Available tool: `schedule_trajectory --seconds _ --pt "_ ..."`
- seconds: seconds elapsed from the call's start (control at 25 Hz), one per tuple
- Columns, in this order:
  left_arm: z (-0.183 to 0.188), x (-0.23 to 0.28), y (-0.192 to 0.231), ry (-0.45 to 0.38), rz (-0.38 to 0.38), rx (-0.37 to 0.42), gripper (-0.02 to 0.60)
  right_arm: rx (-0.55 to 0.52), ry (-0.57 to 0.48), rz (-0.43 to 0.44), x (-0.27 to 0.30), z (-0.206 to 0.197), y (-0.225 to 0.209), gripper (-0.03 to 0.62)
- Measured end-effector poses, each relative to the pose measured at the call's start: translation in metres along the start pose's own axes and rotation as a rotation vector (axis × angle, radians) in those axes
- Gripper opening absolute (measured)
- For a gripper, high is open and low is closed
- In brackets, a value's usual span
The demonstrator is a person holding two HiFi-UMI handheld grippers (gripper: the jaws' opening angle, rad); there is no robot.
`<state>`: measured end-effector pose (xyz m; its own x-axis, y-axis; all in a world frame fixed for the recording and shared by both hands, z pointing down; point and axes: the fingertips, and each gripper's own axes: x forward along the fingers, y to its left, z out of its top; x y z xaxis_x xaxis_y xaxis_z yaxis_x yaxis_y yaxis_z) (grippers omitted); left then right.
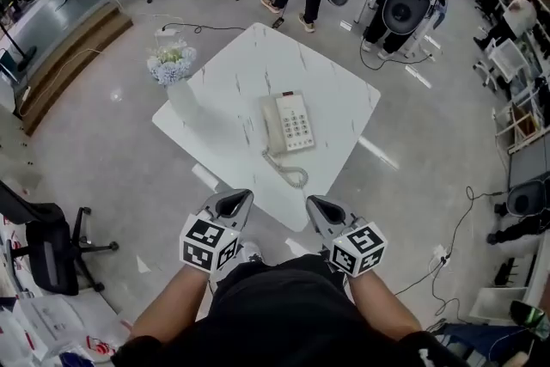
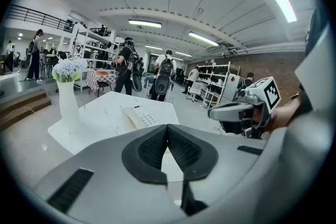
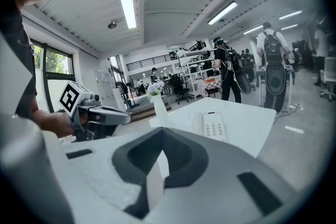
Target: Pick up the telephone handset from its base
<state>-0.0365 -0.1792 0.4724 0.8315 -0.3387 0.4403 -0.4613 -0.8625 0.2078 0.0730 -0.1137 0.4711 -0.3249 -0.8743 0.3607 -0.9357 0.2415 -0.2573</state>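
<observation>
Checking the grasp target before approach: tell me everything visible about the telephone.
The telephone is a cream, plastic-looking corded desk set lying flat near the middle of the white marbled table. In the head view its handset sits in the cradle along the left side, with the keypad to the right. A coiled cord loops off the near end. Nothing else touches it.

Light: bright, ceiling tubes (image 3: 126,3) above me | floor (image 1: 103,125) glare mild | my gripper views: fisheye-bent, dark corners, near foreground soft.

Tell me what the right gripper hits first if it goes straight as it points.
Likely the near part of the white table, just short of the telephone; depth is unclear, so it might reach the telephone.
</observation>
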Motion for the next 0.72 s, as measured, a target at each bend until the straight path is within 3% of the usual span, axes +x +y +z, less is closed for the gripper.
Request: schedule_trajectory --seconds 0.4,0.72 --pt "0.002 0.011 0.019 0.022 0.001 0.014 0.003 -0.057 0.002 -0.084 0.016 0.016 -0.023 0.002" --pt "0.013 0.023 0.019 0.005 0.076 -0.02 0.003 -0.083 0.02 0.021 0.029 0.034 -0.042 0.002"
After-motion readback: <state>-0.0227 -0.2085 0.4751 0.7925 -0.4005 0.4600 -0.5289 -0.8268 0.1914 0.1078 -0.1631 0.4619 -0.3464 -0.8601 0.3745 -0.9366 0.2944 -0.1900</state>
